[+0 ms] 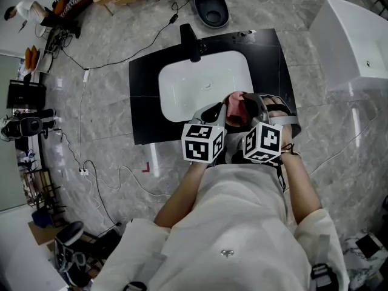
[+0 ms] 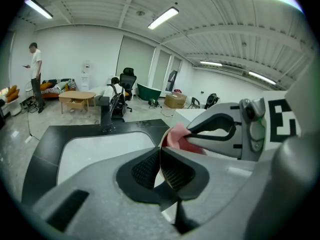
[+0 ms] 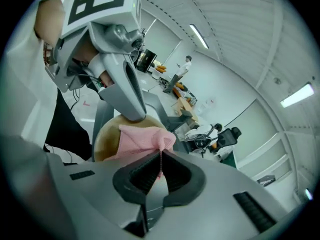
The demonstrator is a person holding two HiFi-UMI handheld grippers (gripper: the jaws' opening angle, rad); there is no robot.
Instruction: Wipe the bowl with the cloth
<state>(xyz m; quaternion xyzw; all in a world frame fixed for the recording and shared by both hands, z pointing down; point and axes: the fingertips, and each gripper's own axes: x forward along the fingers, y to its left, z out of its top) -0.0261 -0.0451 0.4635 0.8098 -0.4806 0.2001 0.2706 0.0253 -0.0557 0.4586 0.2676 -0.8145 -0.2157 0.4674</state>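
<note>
Two grippers: both up over the near right corner of the sink (image 1: 182, 90), close together, with the bowl between them.
Left gripper (image 2: 160, 166): over the sink's near rim. Jaws pinched almost together on the bowl's thin rim, which shows as a pale sliver between the pads.
Bowl (image 3: 106, 140): tan, held in the air above the sink's near right corner, not resting on the black countertop (image 1: 145, 108). Tipped so its broad tan face looks toward the right gripper. I read that face as the inside, not fully sure.
Cloth (image 3: 145, 136): pink, bunched, lying against that tan face, just beside the left gripper's fingertips.
Right gripper (image 3: 160, 170): right of the bowl, over the sink's right edge. Jaws clamped on a fold of the cloth, with the wad sticking out ahead of the tips.
Key relation: bowl sits straight ahead of the right claw, along the line its jaws point, and the cloth is touching it. The left claw grips the rim's far edge as seen from the right claw, so any stroke has to stop short of those fingers.
Nearer hand: right does the wiping, left only braces.
Step (my read): wipe under way.
Risk: too much push and the bowl could pivot in the rim pinch.
Faucet (image 1: 191, 41): far side of the sink, well apart, no factor.
</note>
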